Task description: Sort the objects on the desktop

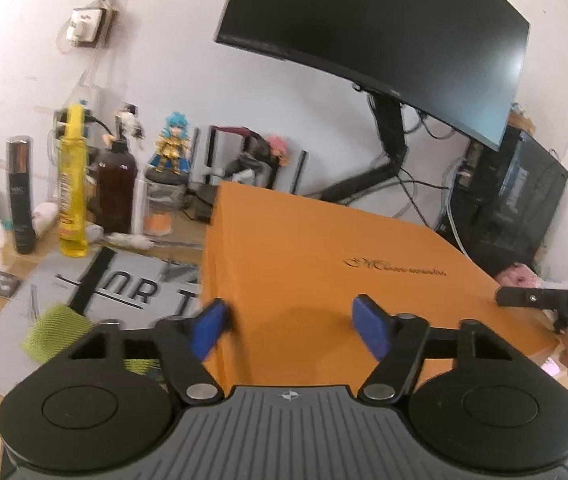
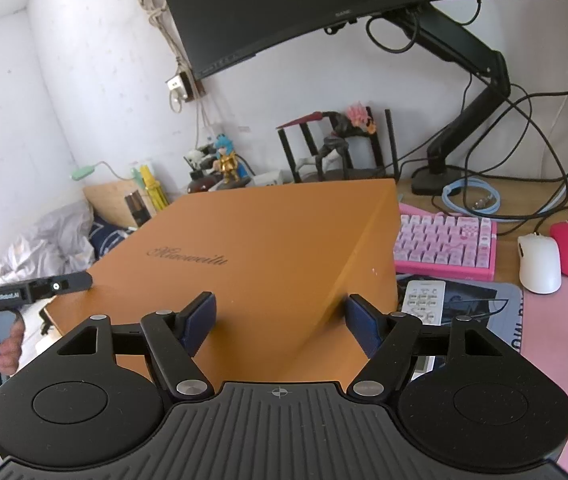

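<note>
Orange box; pink keyboard; white mouse; yellow bottle.

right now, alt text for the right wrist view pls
Open right tongs straddle a corner of a large orange cardboard box. A pink keyboard, white remote and white mouse lie right of it; a dark curved monitor hangs above.

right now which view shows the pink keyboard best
The right wrist view. There the pink keyboard lies in plain sight just right of the orange box, with its keys visible. The left wrist view shows none of it; the orange box fills the middle of that picture.
</note>
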Available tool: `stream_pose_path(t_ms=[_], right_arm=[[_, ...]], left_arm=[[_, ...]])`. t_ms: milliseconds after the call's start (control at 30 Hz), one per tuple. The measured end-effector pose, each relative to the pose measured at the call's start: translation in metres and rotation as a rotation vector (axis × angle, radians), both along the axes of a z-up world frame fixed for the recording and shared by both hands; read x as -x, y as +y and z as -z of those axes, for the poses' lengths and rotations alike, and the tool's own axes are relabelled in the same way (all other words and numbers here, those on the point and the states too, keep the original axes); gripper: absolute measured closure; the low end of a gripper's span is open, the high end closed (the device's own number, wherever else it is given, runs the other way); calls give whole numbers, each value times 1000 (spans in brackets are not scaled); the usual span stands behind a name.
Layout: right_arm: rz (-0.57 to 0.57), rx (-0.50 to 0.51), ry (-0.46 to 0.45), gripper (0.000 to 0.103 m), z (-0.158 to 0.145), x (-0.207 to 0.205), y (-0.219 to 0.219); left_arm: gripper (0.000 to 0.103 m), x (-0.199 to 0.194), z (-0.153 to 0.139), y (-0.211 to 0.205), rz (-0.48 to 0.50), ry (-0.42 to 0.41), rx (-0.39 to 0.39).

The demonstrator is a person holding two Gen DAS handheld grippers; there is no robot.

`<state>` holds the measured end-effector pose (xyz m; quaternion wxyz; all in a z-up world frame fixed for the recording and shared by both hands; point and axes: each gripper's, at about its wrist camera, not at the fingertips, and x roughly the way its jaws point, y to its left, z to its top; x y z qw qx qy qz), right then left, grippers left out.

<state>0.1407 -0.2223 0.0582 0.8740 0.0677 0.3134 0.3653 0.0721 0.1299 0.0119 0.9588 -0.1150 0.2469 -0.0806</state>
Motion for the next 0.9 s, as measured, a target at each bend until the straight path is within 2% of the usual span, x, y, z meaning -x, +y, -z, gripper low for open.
stream_pose_path(t_ms=[67,200,467,567,733,900], right_arm=[[-1,2,-2,28,0,0,0],[-3,-1,0,28,0,-1,0],[-5,-13,14,28,2,-3,-2],[-5,-16,18,28,3,-3,-3],[-8,-21,22,28,4,-4,-2],[-26,-5,23,28,6,-3,3]], left_arm=[[51,4,-2,2,-1,-9,-10],[54,10,-3,2,1,-29,-16],[65,18,-3,11,9,-68,30],[67,23,-4,13,16,-88,45],[69,29,-4,12,20,-115,23],[65,28,-2,13,12,-111,25]])
